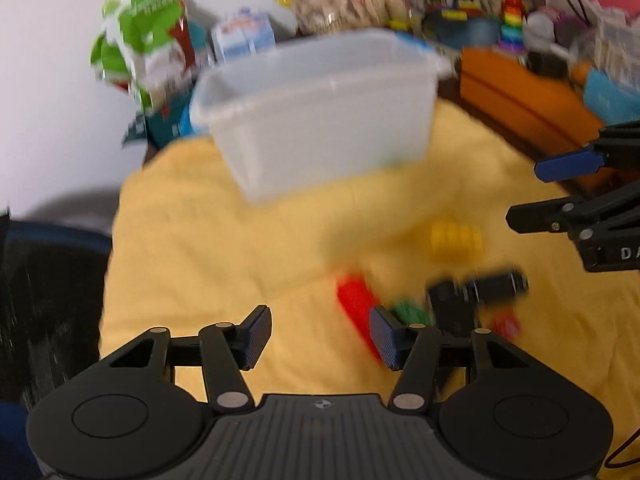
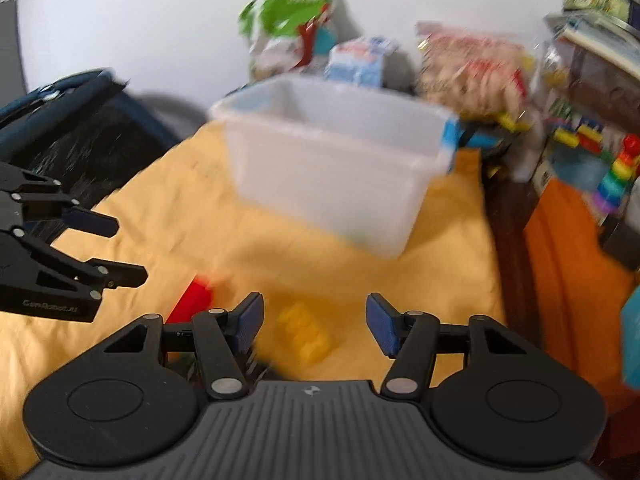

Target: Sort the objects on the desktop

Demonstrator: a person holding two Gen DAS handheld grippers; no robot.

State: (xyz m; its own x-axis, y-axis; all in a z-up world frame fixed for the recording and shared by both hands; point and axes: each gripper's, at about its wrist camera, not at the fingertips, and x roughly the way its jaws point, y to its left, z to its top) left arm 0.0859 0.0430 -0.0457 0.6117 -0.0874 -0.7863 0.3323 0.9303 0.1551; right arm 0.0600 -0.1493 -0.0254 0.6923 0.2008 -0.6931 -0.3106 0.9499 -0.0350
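Both views are motion-blurred. A clear plastic bin [image 1: 320, 108] stands on a yellow cloth [image 1: 200, 240]; it also shows in the right wrist view [image 2: 336, 160]. Loose on the cloth lie a yellow brick [image 1: 456, 240] [image 2: 304, 334], a red brick [image 1: 356, 300] [image 2: 194, 298], a green piece [image 1: 408, 312], a black object [image 1: 476, 292] and a small red piece [image 1: 506, 326]. My left gripper [image 1: 320, 336] is open and empty, just left of the red brick. My right gripper [image 2: 316, 324] is open and empty, with the yellow brick between its fingers' lines.
Snack bags [image 1: 148, 36], a white-blue carton [image 1: 244, 36] and toy clutter [image 1: 512, 20] stand behind the bin. An orange surface [image 1: 520, 92] lies to the right. A dark chair [image 2: 80, 136] is at the left edge of the cloth.
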